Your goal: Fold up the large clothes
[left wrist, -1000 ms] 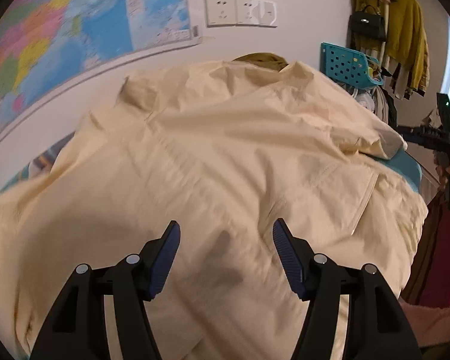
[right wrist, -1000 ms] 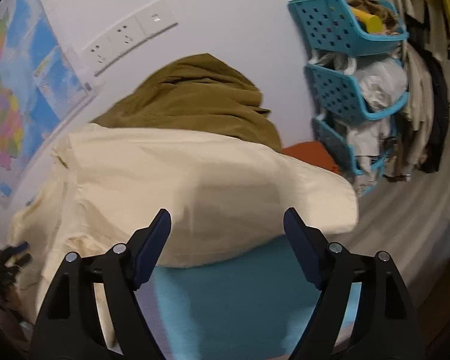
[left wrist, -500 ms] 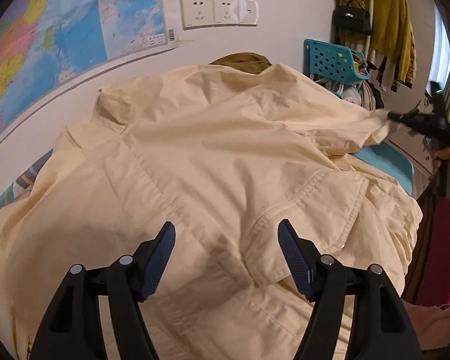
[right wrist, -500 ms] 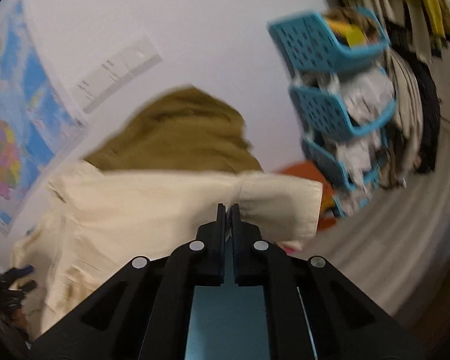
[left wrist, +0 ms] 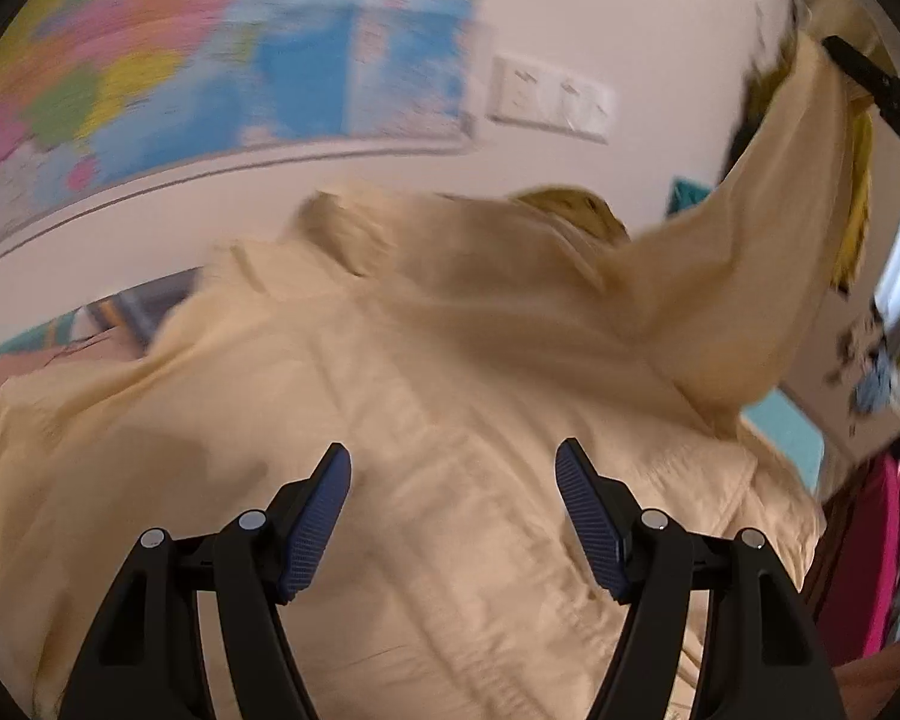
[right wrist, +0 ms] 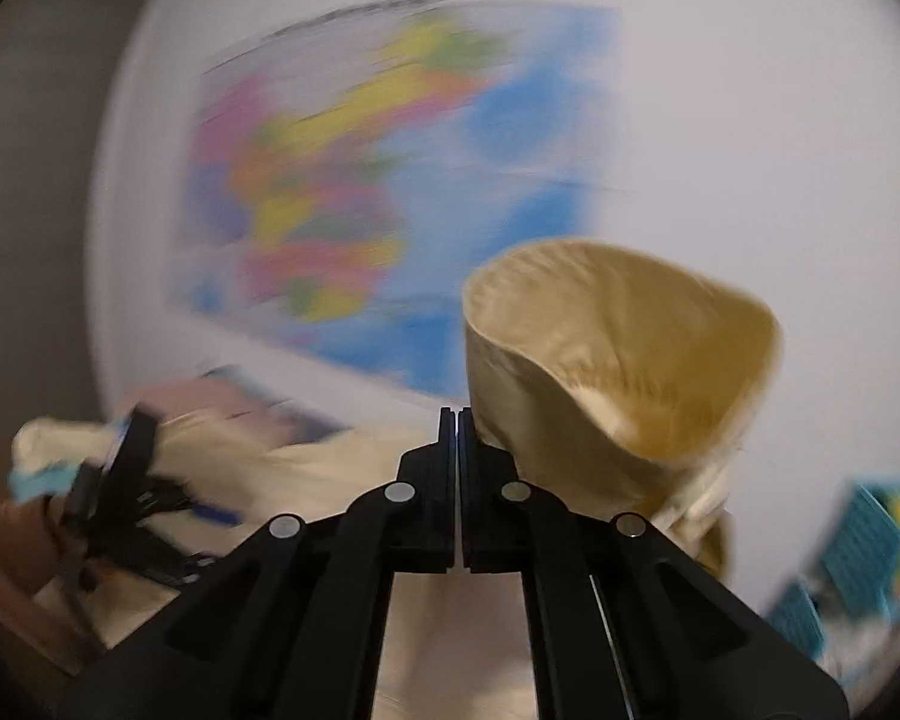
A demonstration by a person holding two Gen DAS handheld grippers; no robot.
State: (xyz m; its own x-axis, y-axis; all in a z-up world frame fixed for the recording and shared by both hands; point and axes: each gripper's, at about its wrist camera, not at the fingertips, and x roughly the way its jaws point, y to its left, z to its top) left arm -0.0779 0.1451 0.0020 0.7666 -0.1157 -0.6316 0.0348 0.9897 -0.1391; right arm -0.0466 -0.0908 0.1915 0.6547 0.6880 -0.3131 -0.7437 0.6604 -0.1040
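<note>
blue basket [right wrist: 858,546] contents too blurred.

No readable text; wall map [left wrist: 222,54] print blurred beyond reading.

Left gripper [left wrist: 453,483]: two black plastic arms, angular with cut-out openings, each set with two round silver rivets; fingers [left wrist: 318,525] faced with dark blue ribbed pads. Right gripper [right wrist: 456,420]: same black angular frame, four silver rivets across the linkage, flat black finger faces; pad colour cannot be told.
</note>
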